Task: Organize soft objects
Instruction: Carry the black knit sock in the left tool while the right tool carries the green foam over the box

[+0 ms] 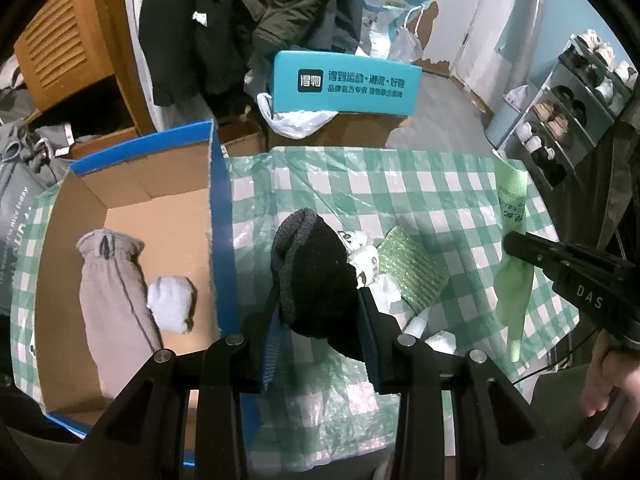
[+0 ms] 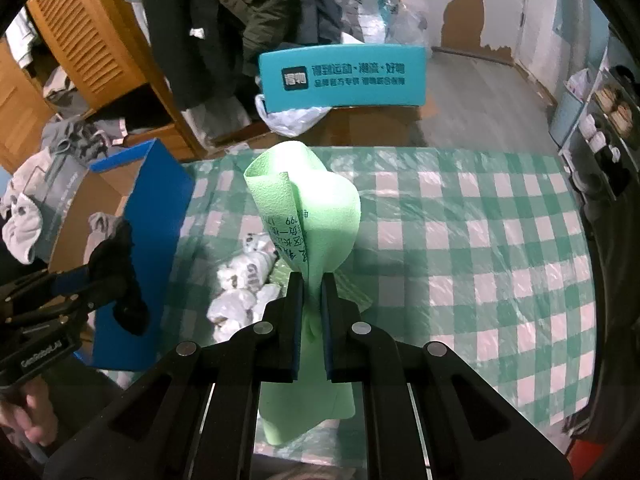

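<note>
My left gripper (image 1: 318,300) is shut on a black sock (image 1: 316,276) with a grey cuff and holds it above the checked table, just right of the blue cardboard box (image 1: 218,216). The box holds a long grey sock (image 1: 112,300) and a white sock ball (image 1: 172,304). My right gripper (image 2: 311,284) is shut on a light green foam sheet (image 2: 320,216) with printed text and holds it up over the table; it also shows in the left wrist view (image 1: 512,280). White printed socks (image 2: 244,280) and a green sponge cloth (image 1: 412,272) lie on the table.
The table has a green-and-white checked plastic cover (image 2: 460,240). Behind it stand a teal shoe box (image 1: 344,80) on cartons, hanging dark coats (image 1: 240,20), a wooden cabinet (image 1: 68,40) at left and a shoe rack (image 1: 572,100) at right.
</note>
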Demonstrator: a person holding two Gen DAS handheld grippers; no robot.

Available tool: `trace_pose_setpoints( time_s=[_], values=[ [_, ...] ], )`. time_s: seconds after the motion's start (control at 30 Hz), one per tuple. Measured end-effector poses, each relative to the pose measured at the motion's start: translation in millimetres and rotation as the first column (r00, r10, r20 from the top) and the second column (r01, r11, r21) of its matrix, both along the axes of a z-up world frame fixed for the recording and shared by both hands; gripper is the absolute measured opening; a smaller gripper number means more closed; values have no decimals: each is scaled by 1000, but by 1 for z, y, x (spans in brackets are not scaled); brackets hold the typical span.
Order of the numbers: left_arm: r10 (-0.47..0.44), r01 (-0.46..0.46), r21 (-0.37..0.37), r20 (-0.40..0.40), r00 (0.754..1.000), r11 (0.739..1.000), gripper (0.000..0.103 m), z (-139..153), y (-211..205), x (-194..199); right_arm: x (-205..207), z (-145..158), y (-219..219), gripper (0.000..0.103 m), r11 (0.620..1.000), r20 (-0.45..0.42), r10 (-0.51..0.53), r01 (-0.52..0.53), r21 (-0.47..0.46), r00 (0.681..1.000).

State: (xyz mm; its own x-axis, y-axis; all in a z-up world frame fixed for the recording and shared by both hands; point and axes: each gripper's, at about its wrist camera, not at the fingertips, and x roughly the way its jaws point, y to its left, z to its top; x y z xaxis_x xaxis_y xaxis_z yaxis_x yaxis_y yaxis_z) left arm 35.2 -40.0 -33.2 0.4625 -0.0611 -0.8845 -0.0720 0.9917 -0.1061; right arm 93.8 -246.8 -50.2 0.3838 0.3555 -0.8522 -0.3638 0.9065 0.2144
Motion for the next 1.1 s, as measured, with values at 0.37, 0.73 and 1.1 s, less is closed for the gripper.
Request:
trace_pose_setpoints(
  time_s=[0.37, 0.73, 1.1],
  values=[
    [23, -23, 1, 28, 999, 1000, 36, 15, 13, -9, -6, 18, 20, 8, 999, 28, 43, -43, 16, 999],
    [54, -54, 13, 51, 997, 998, 36, 24, 31, -20, -12, 34, 50, 8, 995, 58, 97, -99, 30, 994],
    [99, -101, 28, 66, 993, 995, 36, 30, 57, -28, -16, 43, 83, 8, 988, 74, 150, -152, 28, 986]
  ],
)
